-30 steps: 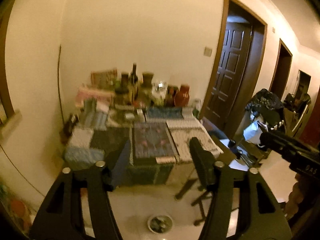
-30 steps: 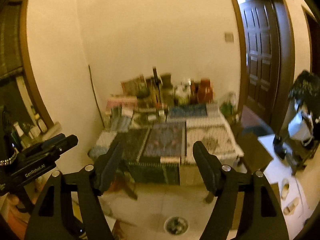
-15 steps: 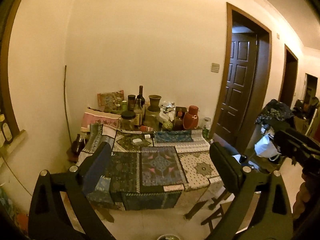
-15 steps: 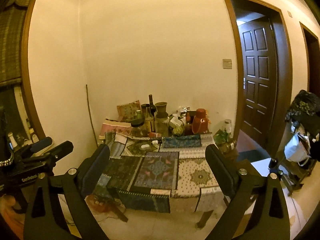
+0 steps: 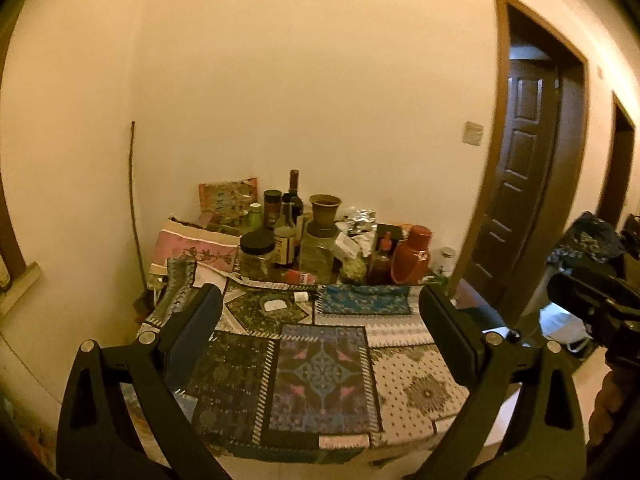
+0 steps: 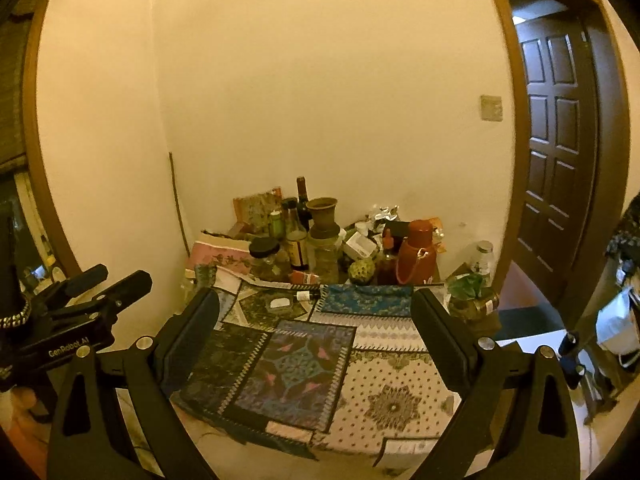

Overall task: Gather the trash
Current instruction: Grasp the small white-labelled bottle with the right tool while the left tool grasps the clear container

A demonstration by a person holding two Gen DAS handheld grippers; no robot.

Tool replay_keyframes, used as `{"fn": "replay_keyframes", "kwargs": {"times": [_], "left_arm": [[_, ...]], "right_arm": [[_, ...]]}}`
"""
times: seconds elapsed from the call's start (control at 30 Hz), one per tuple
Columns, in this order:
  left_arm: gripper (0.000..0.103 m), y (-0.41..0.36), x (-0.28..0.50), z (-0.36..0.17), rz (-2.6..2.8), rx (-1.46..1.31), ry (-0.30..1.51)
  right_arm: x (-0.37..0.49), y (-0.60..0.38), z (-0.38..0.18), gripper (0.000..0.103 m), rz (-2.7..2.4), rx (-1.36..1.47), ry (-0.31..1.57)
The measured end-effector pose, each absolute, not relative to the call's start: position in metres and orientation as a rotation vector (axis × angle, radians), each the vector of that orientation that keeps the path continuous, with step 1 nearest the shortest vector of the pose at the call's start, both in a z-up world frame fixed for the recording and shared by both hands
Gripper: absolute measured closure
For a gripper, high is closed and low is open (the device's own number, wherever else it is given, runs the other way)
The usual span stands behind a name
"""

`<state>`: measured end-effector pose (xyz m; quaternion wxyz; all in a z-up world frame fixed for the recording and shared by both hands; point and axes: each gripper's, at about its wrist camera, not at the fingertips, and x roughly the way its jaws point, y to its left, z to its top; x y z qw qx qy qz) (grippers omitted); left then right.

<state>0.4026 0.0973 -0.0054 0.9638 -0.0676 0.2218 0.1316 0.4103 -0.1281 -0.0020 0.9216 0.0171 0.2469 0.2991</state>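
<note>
A table under a patchwork cloth (image 5: 408, 384) (image 6: 384, 392) stands against the wall ahead. On it lie a small white wrapper (image 5: 275, 304) (image 6: 280, 302) and a small tube (image 5: 301, 297) (image 6: 308, 295), in front of a crowd of bottles and jars. My left gripper (image 5: 320, 320) is open and empty, held above the near half of the table. My right gripper (image 6: 316, 318) is open and empty too. The left gripper also shows at the left edge of the right wrist view (image 6: 80, 312), and the right one at the right edge of the left wrist view (image 5: 592, 300).
At the table's back stand a dark wine bottle (image 5: 295, 196), a clay vase (image 5: 325, 210), a black-lidded jar (image 5: 256, 254), a red flask (image 5: 412, 254) (image 6: 416, 256) and crumpled foil (image 5: 360, 218). A dark wooden door (image 5: 520, 184) (image 6: 560, 140) is on the right.
Both grippers have opened wider and risen and come closer to the table. The floor drain seen below a second ago is out of view.
</note>
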Motion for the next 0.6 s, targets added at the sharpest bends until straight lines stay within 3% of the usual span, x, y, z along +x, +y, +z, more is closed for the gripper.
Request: {"fn": "replay_keyframes", "kwargs": {"times": [0.27,0.6], "left_arm": [[0.004,0.135,0.465,-0.034,0.325,-0.144,0.530],[0.004,0.254,0.578,-0.112,0.261,-0.182,0.709]], "right_arm": [[0.480,-0.097,-0.026,0.007,0.617,0.063,0.629],[0.576,-0.003,-0.092,0.007,0.518,0.159,0.856]]}}
